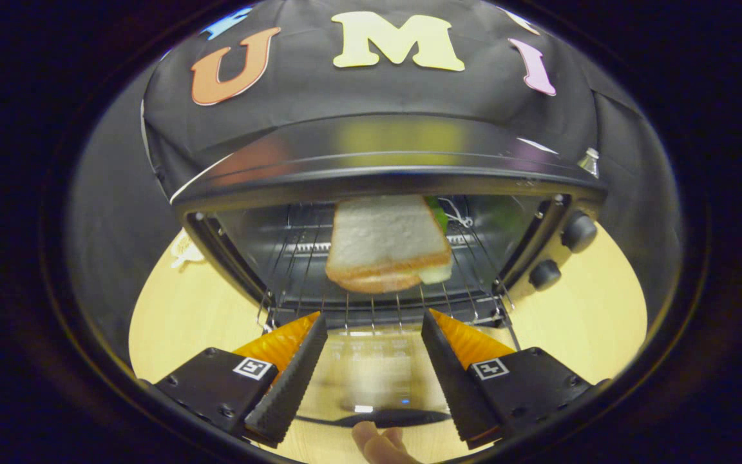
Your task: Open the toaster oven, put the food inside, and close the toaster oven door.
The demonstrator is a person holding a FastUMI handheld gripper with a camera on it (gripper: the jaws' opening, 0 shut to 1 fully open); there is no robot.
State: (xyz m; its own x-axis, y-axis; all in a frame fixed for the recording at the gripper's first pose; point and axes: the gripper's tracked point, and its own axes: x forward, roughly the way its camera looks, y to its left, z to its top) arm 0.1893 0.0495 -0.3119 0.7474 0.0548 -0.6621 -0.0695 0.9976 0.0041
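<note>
The sandwich [387,245] lies on the wire rack [371,303] inside the toaster oven [371,174], well beyond the gripper [374,322], whose fingers stand spread and empty above what seems the lowered glass door [371,374], leaving only the closing.

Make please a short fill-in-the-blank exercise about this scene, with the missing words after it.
1. The toaster oven door is ____.
2. The sandwich lies on the wire ____ inside the oven.
3. The gripper jaws are open and hold ____.
4. Two black ____ sit on the oven's front panel, beside the cavity.

Missing words: open; rack; nothing; knobs
</note>
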